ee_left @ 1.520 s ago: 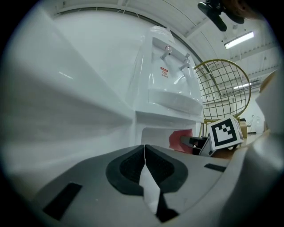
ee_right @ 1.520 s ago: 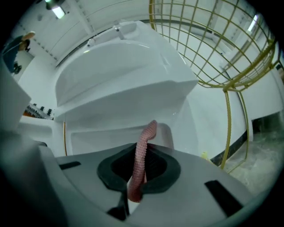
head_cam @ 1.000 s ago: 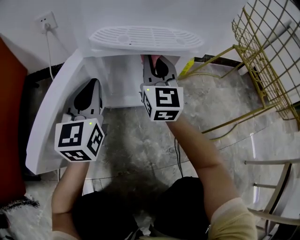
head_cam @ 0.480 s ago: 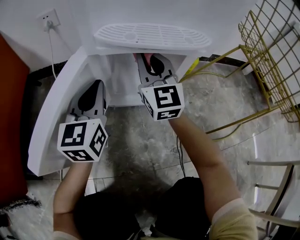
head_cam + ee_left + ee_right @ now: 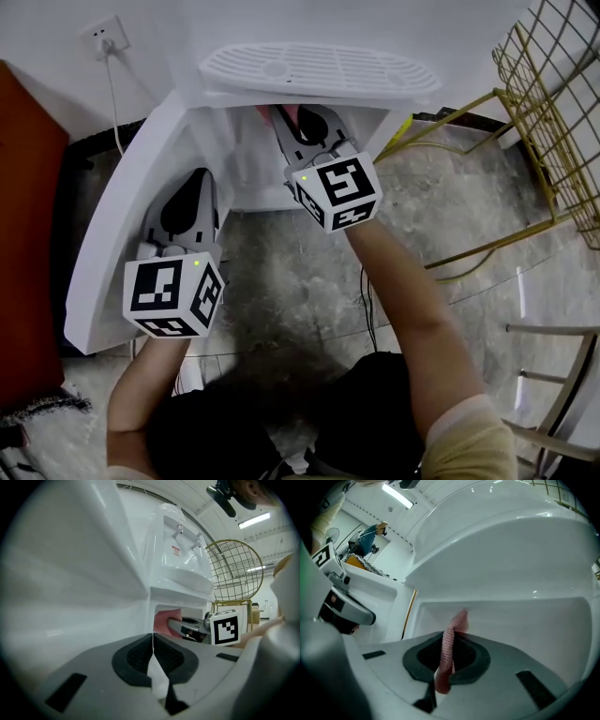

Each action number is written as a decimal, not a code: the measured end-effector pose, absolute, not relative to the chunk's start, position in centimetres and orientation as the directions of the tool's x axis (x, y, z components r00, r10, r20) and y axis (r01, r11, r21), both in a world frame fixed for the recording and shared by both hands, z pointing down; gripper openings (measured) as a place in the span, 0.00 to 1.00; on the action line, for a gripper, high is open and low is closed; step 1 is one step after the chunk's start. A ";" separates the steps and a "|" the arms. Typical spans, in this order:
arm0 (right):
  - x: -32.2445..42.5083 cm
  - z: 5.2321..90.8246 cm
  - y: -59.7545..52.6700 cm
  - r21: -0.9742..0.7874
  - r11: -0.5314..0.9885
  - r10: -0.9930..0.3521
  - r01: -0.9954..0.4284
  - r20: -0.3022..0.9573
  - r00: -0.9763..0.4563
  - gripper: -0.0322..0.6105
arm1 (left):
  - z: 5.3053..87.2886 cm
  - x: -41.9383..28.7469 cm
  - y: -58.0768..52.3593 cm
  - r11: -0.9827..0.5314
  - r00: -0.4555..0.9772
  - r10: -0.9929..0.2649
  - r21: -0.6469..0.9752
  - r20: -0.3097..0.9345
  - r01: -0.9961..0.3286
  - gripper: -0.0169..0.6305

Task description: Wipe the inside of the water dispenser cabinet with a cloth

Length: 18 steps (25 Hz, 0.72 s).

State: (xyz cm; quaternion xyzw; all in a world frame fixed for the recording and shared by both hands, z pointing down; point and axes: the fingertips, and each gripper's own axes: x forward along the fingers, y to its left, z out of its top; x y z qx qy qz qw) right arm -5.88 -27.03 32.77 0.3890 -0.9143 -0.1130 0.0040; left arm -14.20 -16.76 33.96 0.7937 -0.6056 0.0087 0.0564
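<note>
The white water dispenser [image 5: 319,70] stands with its lower cabinet [image 5: 246,173] open and the door [image 5: 112,234] swung out to the left. My right gripper [image 5: 295,117] reaches into the cabinet mouth, shut on a pink cloth [image 5: 287,114]. In the right gripper view the cloth [image 5: 449,644] sticks up between the shut jaws of that gripper [image 5: 447,651], in front of the white cabinet wall [image 5: 511,620]. My left gripper [image 5: 187,183] lies alongside the door's inner face, jaws pressed together [image 5: 153,648]. From there the cloth [image 5: 164,623] shows inside the cabinet.
A gold wire chair [image 5: 553,122] stands at the right, its legs close to the dispenser. A wall socket [image 5: 103,36] with a cable is at upper left, beside a red-brown panel [image 5: 23,234]. A dark cable [image 5: 364,300] runs over the marble floor.
My right gripper's tips have swung left inside the cabinet, taking the pink cloth along. The left gripper has stayed by the door.
</note>
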 end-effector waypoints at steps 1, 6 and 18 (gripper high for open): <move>-6.0 32.9 -27.0 0.211 0.678 -0.707 -0.705 -0.078 -0.703 0.09 | 33.9 -14.2 -16.6 -0.260 0.266 -0.961 0.076 0.083 -0.963 0.05; -7.3 33.3 -26.5 0.219 0.705 -0.677 -0.674 -0.075 -0.732 0.09 | 34.1 -14.7 -16.4 -0.241 0.246 -0.966 0.063 0.082 -0.968 0.05; -8.4 34.6 -25.1 0.315 0.742 -0.615 -0.592 -0.034 -0.788 0.09 | 34.2 -15.6 -16.7 -0.206 0.210 -0.976 0.064 0.058 -0.976 0.05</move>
